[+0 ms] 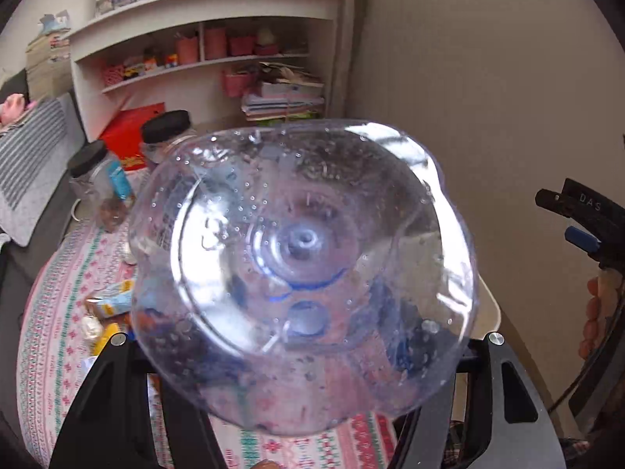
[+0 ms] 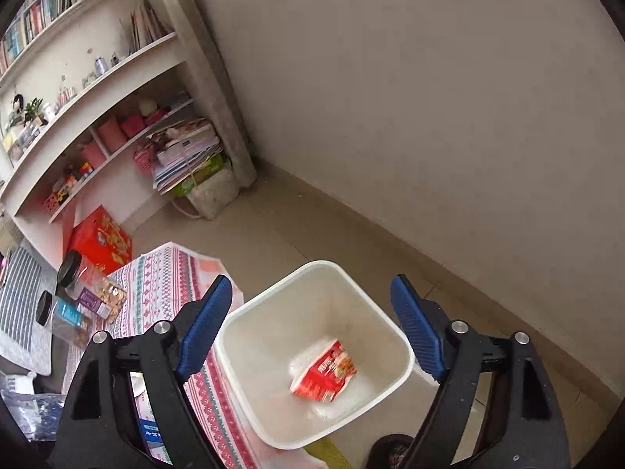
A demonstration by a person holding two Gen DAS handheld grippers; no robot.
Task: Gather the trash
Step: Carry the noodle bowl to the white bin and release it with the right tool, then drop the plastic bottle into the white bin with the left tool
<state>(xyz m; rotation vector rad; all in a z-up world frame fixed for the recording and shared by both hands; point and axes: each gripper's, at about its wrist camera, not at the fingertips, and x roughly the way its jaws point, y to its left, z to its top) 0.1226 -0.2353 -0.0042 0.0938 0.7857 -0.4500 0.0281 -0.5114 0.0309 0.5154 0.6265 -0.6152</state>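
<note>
A clear plastic bottle [image 1: 304,273] fills the left wrist view, base toward the camera, its blue cap showing through the plastic. My left gripper [image 1: 300,344] is shut on it; the bottle hides the fingertips. In the right wrist view my right gripper [image 2: 312,308] stands open, blue pads [image 2: 207,324] wide apart and nothing between them. It hangs over a white bin [image 2: 230,324] that has a red wrapper [image 2: 324,371] lying at the bottom. The bin's rim [image 1: 490,308] shows behind the bottle, and the right gripper [image 1: 578,226] appears at the right edge.
A table with a patterned pink cloth [image 2: 164,277] stands left of the bin. It carries two black-lidded jars [image 2: 90,285] [image 2: 62,316], a blue and yellow carton [image 1: 111,301] and small scraps. A red box [image 2: 101,242] sits on the floor by the white shelves [image 2: 117,144]. A wall is right.
</note>
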